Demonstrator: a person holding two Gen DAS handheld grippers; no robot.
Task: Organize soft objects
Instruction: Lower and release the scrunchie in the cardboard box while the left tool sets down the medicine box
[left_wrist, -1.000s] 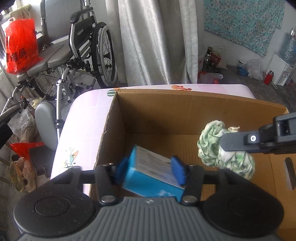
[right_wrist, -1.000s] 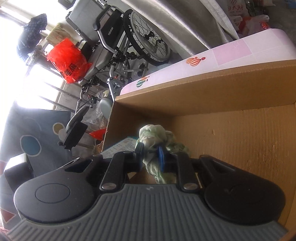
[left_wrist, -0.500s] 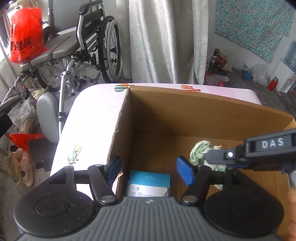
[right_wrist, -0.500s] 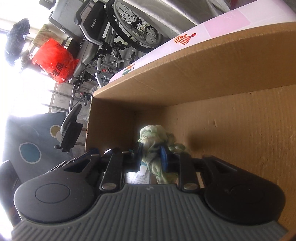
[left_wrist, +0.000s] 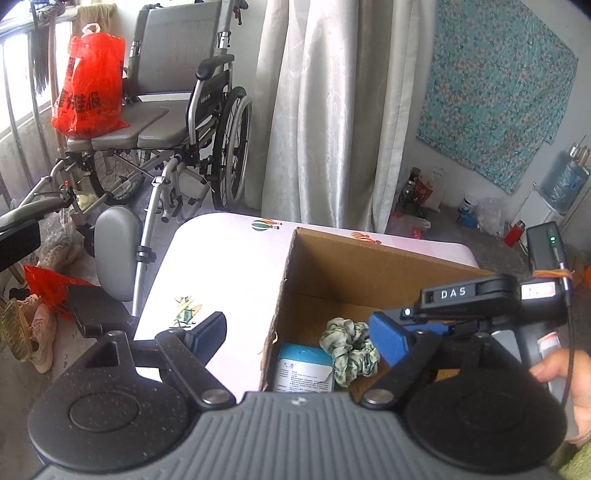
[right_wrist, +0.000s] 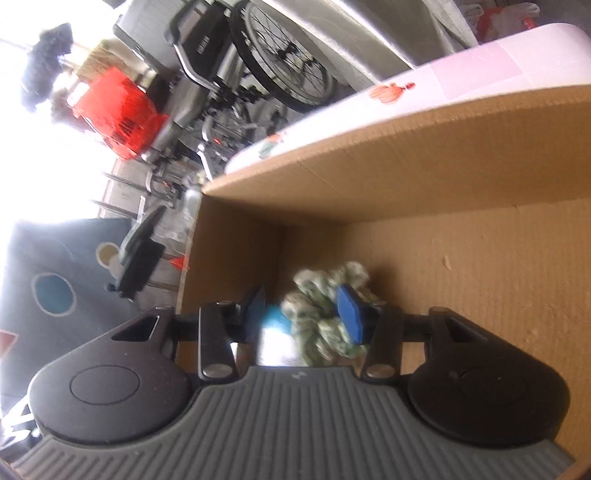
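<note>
An open cardboard box (left_wrist: 369, 273) stands on a pink-white table (left_wrist: 221, 266). On its floor, in the near left corner, a blue packet (left_wrist: 304, 371) lies flat with a green patterned scrunchie (left_wrist: 349, 349) beside it. My left gripper (left_wrist: 299, 332) hangs above the box's left wall, its jaws opening wide with nothing in them. My right gripper (right_wrist: 303, 314) is down inside the box, jaws opening. The scrunchie (right_wrist: 317, 325) rests on the floor between its blue pads, which no longer squeeze it. The packet (right_wrist: 273, 332) shows under the left pad. A hand (left_wrist: 561, 373) holds the right gripper (left_wrist: 417, 314).
Beyond the table's far left corner stands a wheelchair (left_wrist: 177, 122) with a red plastic bag (left_wrist: 88, 96) on its seat. Grey curtains (left_wrist: 332, 110) hang behind. Shoes (left_wrist: 40, 332) and clutter lie on the floor at left. The box's right half (right_wrist: 498, 295) holds nothing.
The left gripper let go of the blue packet, opened wide and drew up and back; the packet now lies in the box. The right gripper sank into the box and parted its jaws around the scrunchie.
</note>
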